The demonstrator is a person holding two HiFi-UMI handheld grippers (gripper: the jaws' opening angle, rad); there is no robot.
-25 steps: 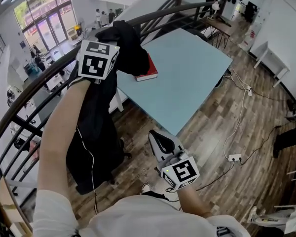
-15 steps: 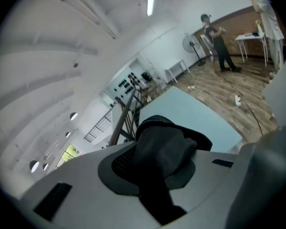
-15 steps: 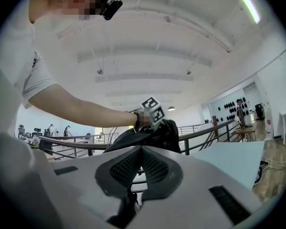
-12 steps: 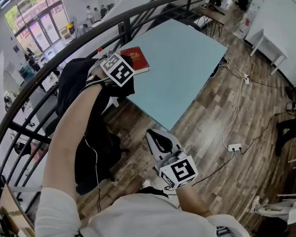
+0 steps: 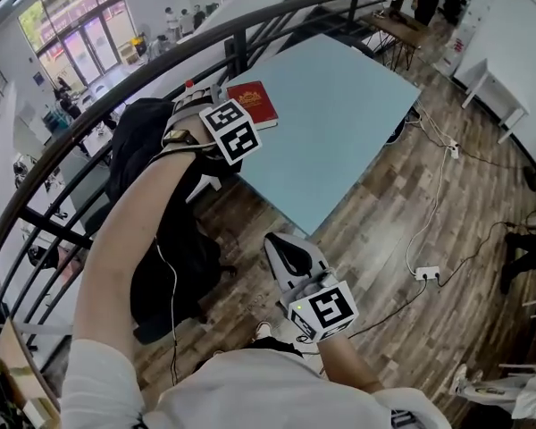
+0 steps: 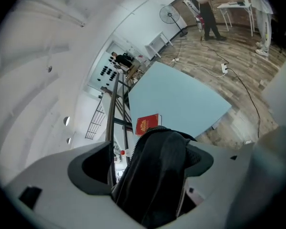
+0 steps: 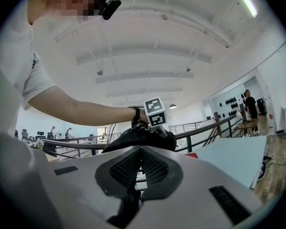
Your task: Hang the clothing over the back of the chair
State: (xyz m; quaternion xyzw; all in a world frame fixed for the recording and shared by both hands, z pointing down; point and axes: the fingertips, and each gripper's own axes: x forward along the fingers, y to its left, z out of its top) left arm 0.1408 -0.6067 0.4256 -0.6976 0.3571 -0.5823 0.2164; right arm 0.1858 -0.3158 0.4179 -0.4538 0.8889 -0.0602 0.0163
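**Head view.** A black garment lay draped in a heap beside the dark curved railing, just off the counter's near left corner. Its length hung down toward the wooden floor. The chair beneath was covered, so I could not make it out. The left gripper rested at the top of the heap. A red book lay on the counter's left corner. The right gripper hovered close to the person's body, well apart from the cloth.

**Left gripper view.** The jaws of the left gripper were opening and stood wide. A fold of the garment with a zip edge lay between them, no longer squeezed.

**Right gripper view.** The jaws of the right gripper were pressed together with nothing between them. The garment showed beyond them.

The cloth looked soft, limp and light, likely to slump or slide off. I judged the collar or a bunched shoulder fold the best hold.

A second earlier, the left gripper was raised high above the railing with the cloth clamped in nearly closed jaws. It had since dropped and let go, while the right gripper had kept still.
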